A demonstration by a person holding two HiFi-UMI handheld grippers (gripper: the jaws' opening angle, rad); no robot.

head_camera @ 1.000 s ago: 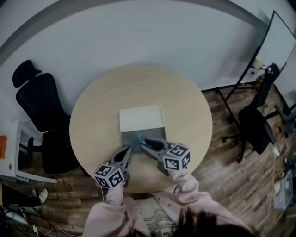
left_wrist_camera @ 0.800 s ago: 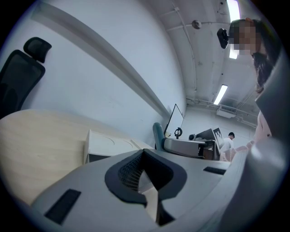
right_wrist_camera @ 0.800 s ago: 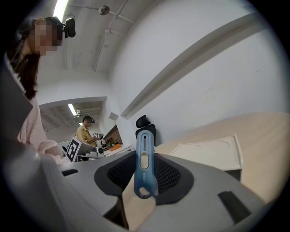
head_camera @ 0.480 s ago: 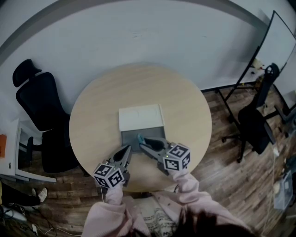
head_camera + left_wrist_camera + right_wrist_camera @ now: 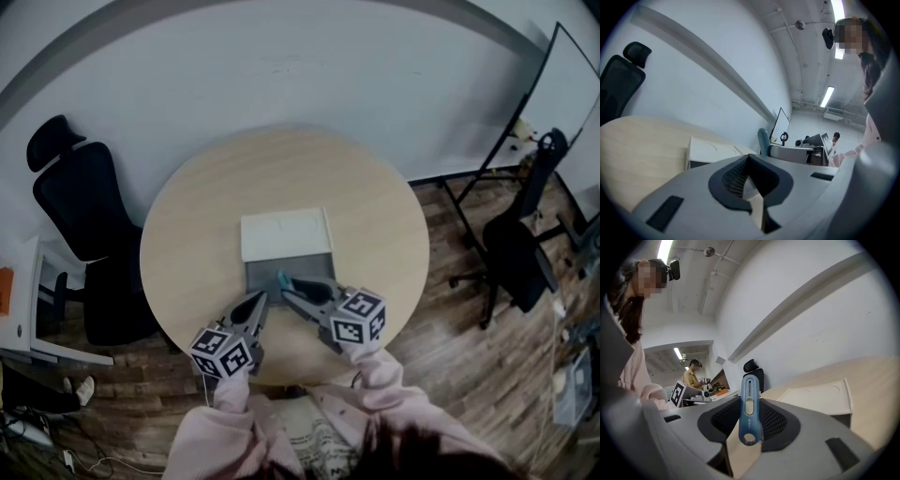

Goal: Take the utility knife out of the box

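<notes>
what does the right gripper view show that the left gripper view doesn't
Only the right gripper view: the right tool clamped on the blue utility knife, which stands upright with its slider facing the camera. Only the left gripper view: the left tool, jaws together with nothing between them, and a whiteboard in the background. Both: the white box lid and the round table.

light: even, from ceiling tubes [image 5: 829, 96] | head view: dim, soft | edges: fisheye-bent, black rims
</notes>
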